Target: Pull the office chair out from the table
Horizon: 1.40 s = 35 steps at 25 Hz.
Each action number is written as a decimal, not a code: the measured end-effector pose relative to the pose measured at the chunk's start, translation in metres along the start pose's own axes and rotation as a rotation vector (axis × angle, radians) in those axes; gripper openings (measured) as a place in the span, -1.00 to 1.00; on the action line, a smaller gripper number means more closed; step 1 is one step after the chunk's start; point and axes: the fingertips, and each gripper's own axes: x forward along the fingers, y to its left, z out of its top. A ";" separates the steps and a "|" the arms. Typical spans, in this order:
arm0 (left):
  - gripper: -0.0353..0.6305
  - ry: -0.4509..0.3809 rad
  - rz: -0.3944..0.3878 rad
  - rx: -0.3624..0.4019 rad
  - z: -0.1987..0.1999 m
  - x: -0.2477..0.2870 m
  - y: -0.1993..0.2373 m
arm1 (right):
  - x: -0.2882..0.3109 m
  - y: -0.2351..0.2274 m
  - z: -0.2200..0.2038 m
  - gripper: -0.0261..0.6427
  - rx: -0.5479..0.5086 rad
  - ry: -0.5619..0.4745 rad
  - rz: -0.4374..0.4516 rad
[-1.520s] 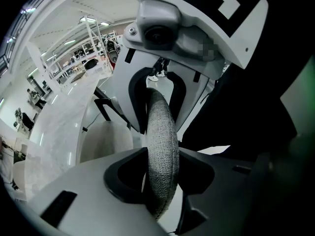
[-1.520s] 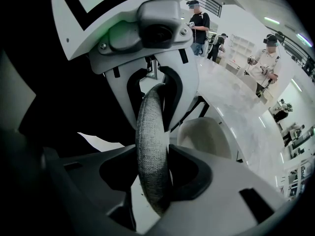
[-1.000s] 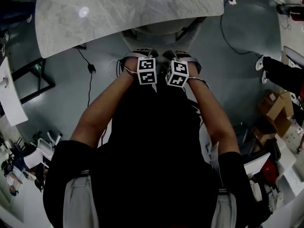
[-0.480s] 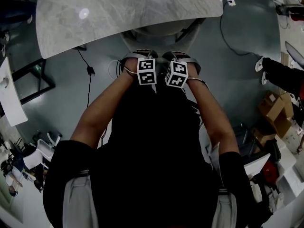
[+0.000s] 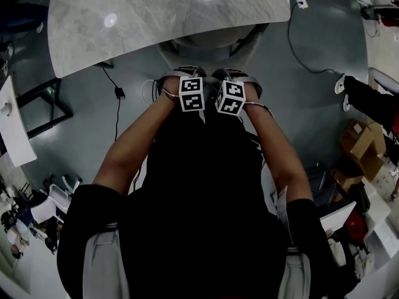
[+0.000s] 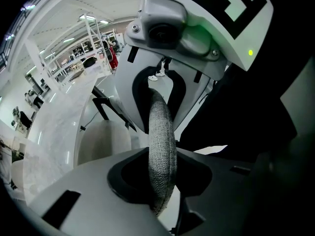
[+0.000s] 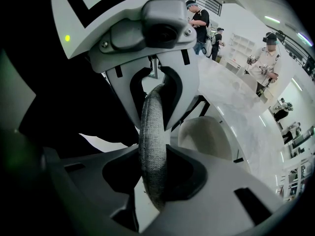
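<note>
The office chair's pale seat point(image 5: 209, 42) is tucked under the marble table point(image 5: 156, 17). The grey fabric top edge of its back point(image 6: 161, 146) runs between both pairs of jaws. My left gripper point(image 5: 182, 72) and right gripper point(image 5: 234, 73) sit side by side on that edge, pointing steeply down. Both pairs of jaws have just been closing, with the fabric edge point(image 7: 151, 146) pinched between them. In the left gripper view my left gripper point(image 6: 160, 181) faces the right gripper point(image 6: 162, 97). In the right gripper view my right gripper point(image 7: 153, 181) faces the left gripper point(image 7: 157, 92).
A black cable point(image 5: 116, 104) trails over the grey floor to the chair's left, near a black frame point(image 5: 37, 104). Cardboard boxes point(image 5: 361, 142) and someone's foot point(image 5: 341, 83) are at the right. People point(image 7: 268, 58) stand beyond the table's far side.
</note>
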 end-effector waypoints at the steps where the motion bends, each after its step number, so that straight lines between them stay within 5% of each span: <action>1: -0.57 0.000 0.000 -0.001 0.000 0.000 0.000 | 0.001 0.000 0.000 -0.58 -0.001 0.000 -0.003; 35: -0.58 0.010 0.003 -0.059 0.011 0.005 -0.058 | -0.007 0.056 -0.013 -0.60 -0.023 -0.005 0.024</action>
